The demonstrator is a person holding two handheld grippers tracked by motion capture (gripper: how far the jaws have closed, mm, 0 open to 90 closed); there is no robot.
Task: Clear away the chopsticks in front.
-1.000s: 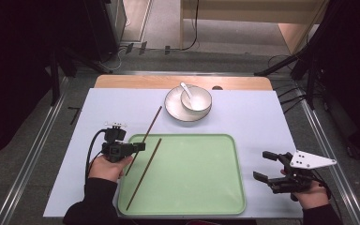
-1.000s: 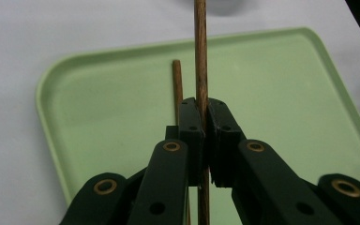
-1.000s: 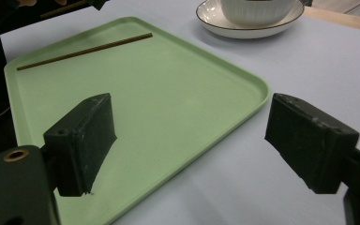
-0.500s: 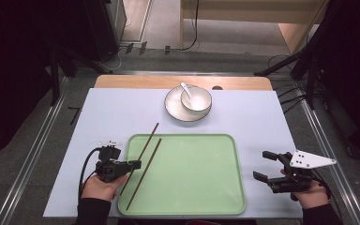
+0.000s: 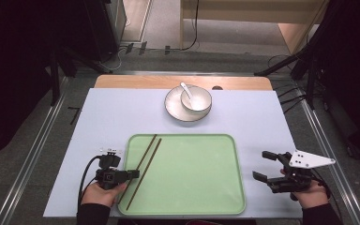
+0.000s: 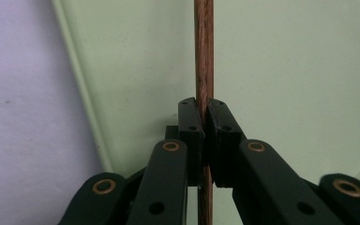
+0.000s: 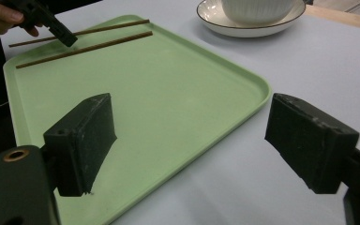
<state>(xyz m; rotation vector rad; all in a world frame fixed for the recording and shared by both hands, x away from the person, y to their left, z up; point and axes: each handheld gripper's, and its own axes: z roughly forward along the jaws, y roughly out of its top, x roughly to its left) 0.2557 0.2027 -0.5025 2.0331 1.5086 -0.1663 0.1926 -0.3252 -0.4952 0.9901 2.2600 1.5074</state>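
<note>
Currently catalogued, near left: left gripper (image 5: pixel 132 174), black, cable trailing, jaws closed on one dark wooden chopstick (image 5: pixel 140 161); in the left gripper view the pads (image 6: pixel 190 124) pinch that chopstick (image 6: pixel 204 51) from both sides over the tray floor. Held chopstick lies along the left edge of the green tray (image 5: pixel 206 187), its near end crossing the tray's left rim.

Second chopstick (image 5: pixel 146 169): just right of the first, roughly parallel, resting on the tray floor; not gripped.

Green tray: rectangular, rounded corners, centre near side of the pale blue table mat (image 5: pixel 103 117).

Right gripper (image 5: pixel 264 164): near right, off the tray's right edge, grey three-cornered plate on top, jaws wide apart, nothing between them; the right gripper view shows both pads (image 7: pixel 82 140) apart above the tray corner (image 7: pixel 243 84).

White bowl (image 5: pixel 196 98) with white spoon (image 5: pixel 186 89), on a white plate (image 5: pixel 174 108): far centre, well apart from the tray.

Legible writing, brands, labels: none readable.
</note>
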